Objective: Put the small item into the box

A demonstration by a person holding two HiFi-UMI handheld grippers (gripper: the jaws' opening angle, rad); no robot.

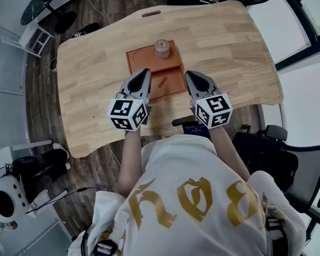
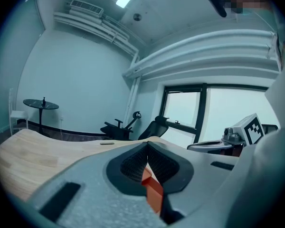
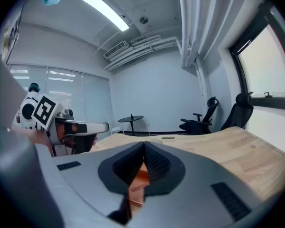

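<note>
An orange box point(image 1: 132, 63) with two compartments lies on the wooden table point(image 1: 229, 47). A pale round item point(image 1: 161, 48) stands in its far compartment. A small reddish stick-like item point(image 1: 162, 82) lies in the near compartment. My left gripper point(image 1: 144, 74) hovers at the box's near left edge, jaws shut with nothing between them. My right gripper point(image 1: 191, 77) hovers at the near right edge, also shut and empty. In the left gripper view the shut jaws point(image 2: 147, 146) leave a sliver of the orange box point(image 2: 153, 191) showing. In the right gripper view the shut jaws point(image 3: 144, 144) show the small item point(image 3: 138, 187) below.
A dark device point(image 1: 194, 126) sits at the table's near edge in front of the person. A black office chair point(image 1: 288, 164) stands at the right. A round black side table point(image 1: 41, 3) and a white stool point(image 1: 34, 39) stand far left. Bare tabletop lies either side of the box.
</note>
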